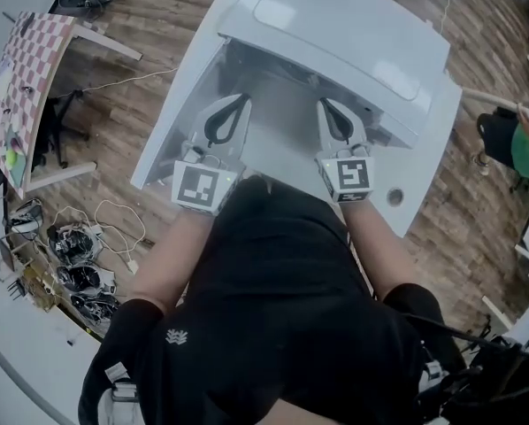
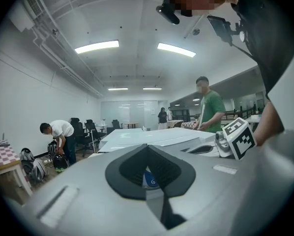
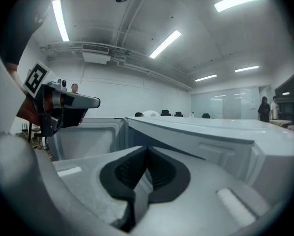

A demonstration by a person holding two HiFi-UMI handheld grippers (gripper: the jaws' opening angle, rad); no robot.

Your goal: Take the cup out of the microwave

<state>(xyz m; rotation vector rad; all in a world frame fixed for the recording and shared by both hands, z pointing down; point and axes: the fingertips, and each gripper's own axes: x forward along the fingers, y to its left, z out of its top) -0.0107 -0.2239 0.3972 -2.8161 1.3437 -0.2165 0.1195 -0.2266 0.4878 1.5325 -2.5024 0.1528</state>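
Observation:
A white microwave (image 1: 335, 34) stands on a white table (image 1: 424, 184), seen from above. In the right gripper view its body (image 3: 220, 136) fills the right side, and a door panel (image 3: 83, 139) seems to stand open at the left. My left gripper (image 1: 241, 98) and right gripper (image 1: 325, 103) point at its front side by side, both shut and holding nothing. Through the hollow of the left gripper (image 2: 147, 146) a small blue-and-white thing with a swirl mark (image 2: 150, 180) shows; I cannot tell whether it is the cup. The right gripper (image 3: 147, 149) has its tips together.
A checkered table (image 1: 26, 69) stands at the left, with cables and gear (image 1: 79, 264) on the wooden floor. A person in green (image 2: 211, 107) stands near the table's right side; another person (image 2: 58, 132) bends over bags by office chairs at the left.

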